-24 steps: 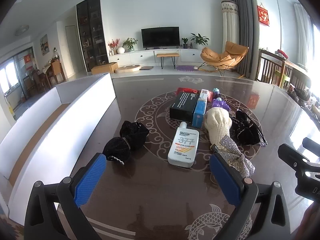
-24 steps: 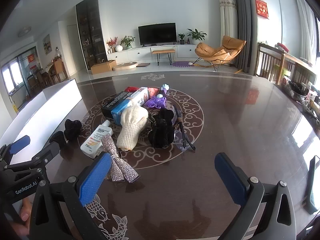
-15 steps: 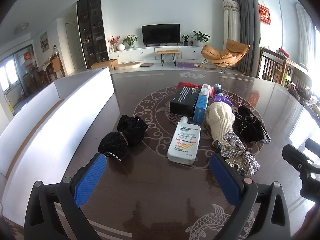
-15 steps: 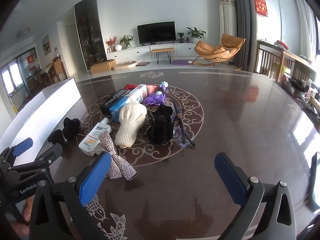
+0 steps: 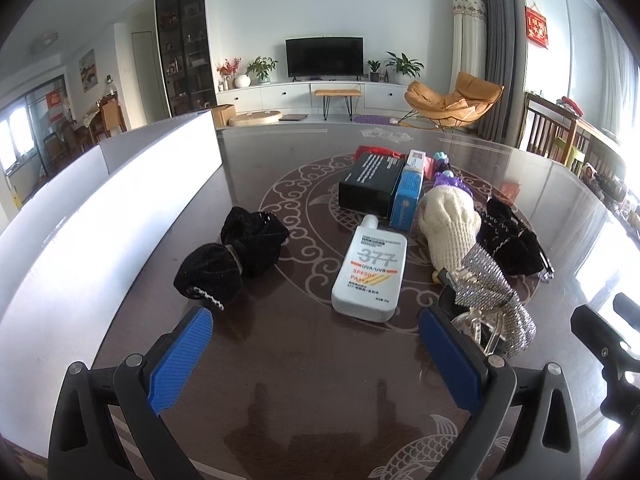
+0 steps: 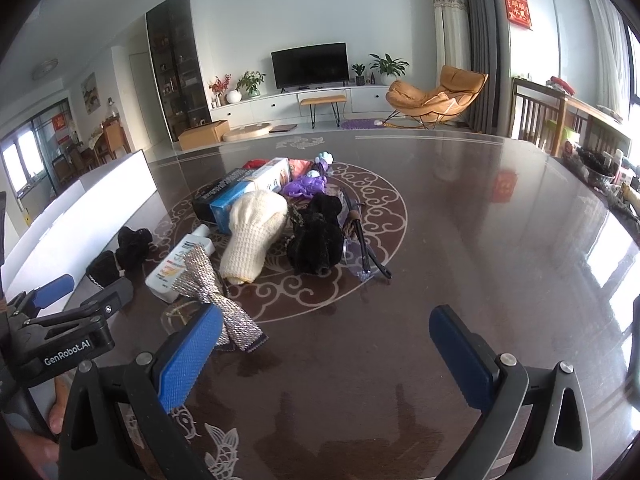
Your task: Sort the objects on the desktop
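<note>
Behind the dark wooden table (image 5: 280, 360) with its pale swirl pattern, a bright living room with a television and an orange chair is visible. Most of the objects to sort lie in a loose heap at the middle of the table: a white sunscreen bottle (image 5: 370, 270), a cream knitted piece (image 5: 448, 228), a black box (image 5: 370, 178) with a blue box (image 5: 408, 196) just beside it, a silver glitter bow (image 5: 496, 300), a black fabric item (image 6: 316, 234) and some purple things at the far side. A black velvet bow (image 5: 232, 252) lies apart at the left, near a long white tray (image 5: 100, 216) along the left edge of the table. The left gripper (image 5: 316, 344) has its jaws spread wide and holds nothing; it hovers near the sunscreen bottle and the two bows. The right gripper (image 6: 326, 344) is also wide apart and empty, above bare table on the near side of the heap. I judge that the sorting has not begun and the hands are only approaching. The next move probably needs one gripper to go lower over one near object, perhaps the bottle or a bow, and close on it alone without dragging the neighbours.
</note>
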{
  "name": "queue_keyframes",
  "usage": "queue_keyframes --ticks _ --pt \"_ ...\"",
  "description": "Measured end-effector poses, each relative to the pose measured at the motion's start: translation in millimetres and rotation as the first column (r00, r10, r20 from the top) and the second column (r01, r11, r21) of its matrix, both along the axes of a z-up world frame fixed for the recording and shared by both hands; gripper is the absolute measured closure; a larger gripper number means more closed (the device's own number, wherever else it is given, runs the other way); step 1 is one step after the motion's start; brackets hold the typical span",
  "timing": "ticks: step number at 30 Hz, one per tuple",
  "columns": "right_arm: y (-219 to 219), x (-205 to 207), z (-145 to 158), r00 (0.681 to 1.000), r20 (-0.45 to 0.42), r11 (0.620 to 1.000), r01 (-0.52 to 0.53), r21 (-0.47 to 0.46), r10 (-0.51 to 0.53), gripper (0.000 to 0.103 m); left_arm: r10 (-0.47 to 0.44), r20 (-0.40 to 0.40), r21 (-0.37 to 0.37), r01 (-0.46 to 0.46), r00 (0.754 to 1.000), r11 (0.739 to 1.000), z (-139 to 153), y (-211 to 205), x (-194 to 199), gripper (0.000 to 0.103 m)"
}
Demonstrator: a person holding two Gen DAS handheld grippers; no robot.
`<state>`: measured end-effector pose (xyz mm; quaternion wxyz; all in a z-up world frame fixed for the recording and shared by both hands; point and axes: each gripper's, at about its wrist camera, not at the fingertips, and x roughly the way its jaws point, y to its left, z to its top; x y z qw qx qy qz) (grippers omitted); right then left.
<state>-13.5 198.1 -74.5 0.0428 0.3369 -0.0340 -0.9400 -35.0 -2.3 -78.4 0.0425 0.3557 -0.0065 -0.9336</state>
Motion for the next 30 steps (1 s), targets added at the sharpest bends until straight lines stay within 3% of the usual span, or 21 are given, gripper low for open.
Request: queue_keyframes --ticks 23,30 --pt "-8 -5 -17 0.999 0.004 0.999 -0.037 0.035 0.037 0.000 -0.007 0.043 0.072 0.004 0.999 0.997 -22 -10 0 0.000" --pt "-13 -3 -19 0.999 -0.009 0.998 -0.049 0.050 0.050 0.000 -0.017 0.041 0.057 0.015 0.999 0.998 -23 -6 0 0.000"
